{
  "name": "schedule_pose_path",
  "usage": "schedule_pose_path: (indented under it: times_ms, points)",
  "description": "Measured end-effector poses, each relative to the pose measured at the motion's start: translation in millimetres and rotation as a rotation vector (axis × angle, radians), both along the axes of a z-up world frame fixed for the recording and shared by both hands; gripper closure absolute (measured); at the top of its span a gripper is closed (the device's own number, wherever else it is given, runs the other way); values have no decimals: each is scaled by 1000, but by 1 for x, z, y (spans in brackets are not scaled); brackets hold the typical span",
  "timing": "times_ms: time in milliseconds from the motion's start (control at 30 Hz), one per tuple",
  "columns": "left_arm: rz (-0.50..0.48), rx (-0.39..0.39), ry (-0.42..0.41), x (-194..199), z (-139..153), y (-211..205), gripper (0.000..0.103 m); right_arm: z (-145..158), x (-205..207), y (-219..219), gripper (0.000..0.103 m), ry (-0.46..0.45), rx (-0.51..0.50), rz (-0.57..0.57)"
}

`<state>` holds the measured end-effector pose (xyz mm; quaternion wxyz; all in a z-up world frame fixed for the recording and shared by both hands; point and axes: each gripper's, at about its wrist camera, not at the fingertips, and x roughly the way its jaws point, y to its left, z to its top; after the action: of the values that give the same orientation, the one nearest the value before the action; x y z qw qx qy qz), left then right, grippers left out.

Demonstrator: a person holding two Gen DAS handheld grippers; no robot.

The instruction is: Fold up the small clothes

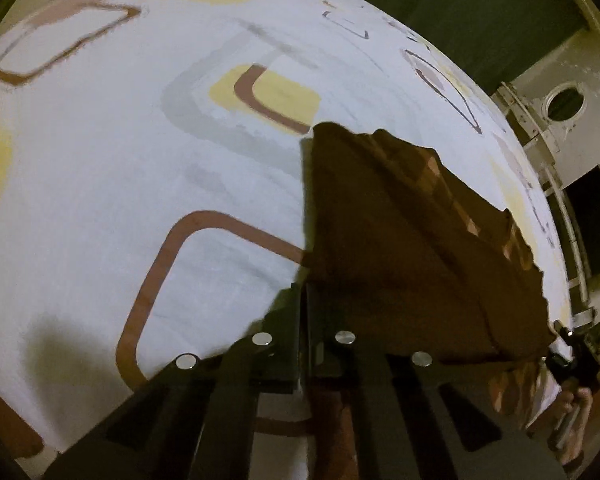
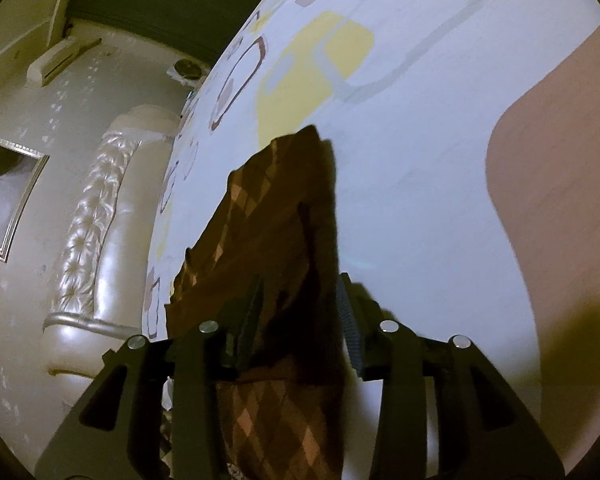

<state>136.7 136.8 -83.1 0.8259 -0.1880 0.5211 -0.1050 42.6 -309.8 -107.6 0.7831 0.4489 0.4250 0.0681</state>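
Observation:
A brown argyle cloth [image 1: 400, 240] lies folded on the white patterned bedsheet [image 1: 100, 160]. In the left wrist view my left gripper [image 1: 302, 288] is shut, its fingers pinched together on the cloth's near left edge. My right gripper [image 1: 572, 352], held by a hand [image 1: 576, 420], shows small at the cloth's right corner. In the right wrist view the same cloth [image 2: 268, 216] runs away from me in a long strip. My right gripper [image 2: 302, 280] stands open astride its near end, with a dark fold between the fingers and the ribbed right pad [image 2: 348, 320] just beside it.
A padded cream headboard [image 2: 88, 220] and a framed picture [image 2: 8, 200] stand left of the bed in the right wrist view. Past the bed's edge in the left wrist view are a wall, a round opening [image 1: 566, 100] and a dark screen [image 1: 588, 220].

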Motion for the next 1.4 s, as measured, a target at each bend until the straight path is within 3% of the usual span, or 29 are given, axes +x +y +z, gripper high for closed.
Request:
schedule_pose_path:
  times_ms: [100,233,333,433,533,600,633,733,767,833,1000,1033,1100,1133,1167,1233,1267,1400]
  points:
    - [6,-46,5,-1,-3,6,101,-4,2,1,63,19,-29,13]
    - [-17,-23,-16,-2,-5,3,101,-8,3,4,86,43,-130,37]
    - [-9,-47,-17,-3,-7,7,101,-13,3,2,91,39,-130,36]
    - [-5,-72,-16,-2,-8,11,101,-15,2,1,90,31,-106,38]
    - [-20,-76,-28,-4,-1,10,101,-14,-3,-5,79,12,-55,31]
    - [-63,-142,-52,-5,9,11,100,-9,-5,-10,70,-23,-26,22]
    - [-83,-166,-62,-4,14,10,94,-5,-5,-13,64,-44,-10,19]
    - [-99,-141,-116,9,28,8,56,0,7,-20,54,-79,10,26]
    - [-108,-149,-128,18,31,7,50,1,13,-21,52,-84,13,36]
    - [-100,-154,-117,38,28,5,50,1,30,-20,50,-88,-3,62]
    - [-52,-164,-46,85,5,6,50,-14,69,-22,49,-49,-23,53]
    - [-51,-163,-46,90,2,6,54,-16,73,-22,50,-47,-27,51]
    - [-40,-102,-45,95,-1,5,76,-17,82,-19,52,-49,-44,61]
    - [-33,-78,-36,97,-2,6,92,-17,84,-17,62,-39,-66,67]
    - [-27,-75,-30,98,-4,8,95,-17,87,-16,79,-26,-93,70]
    - [-33,-93,-33,97,-6,13,97,-23,91,-16,92,19,-129,71]
    - [-42,-86,-40,96,-7,13,97,-27,91,-18,94,22,-120,66]
    - [-63,-55,-58,91,-2,10,96,-31,83,-25,88,-15,-41,53]
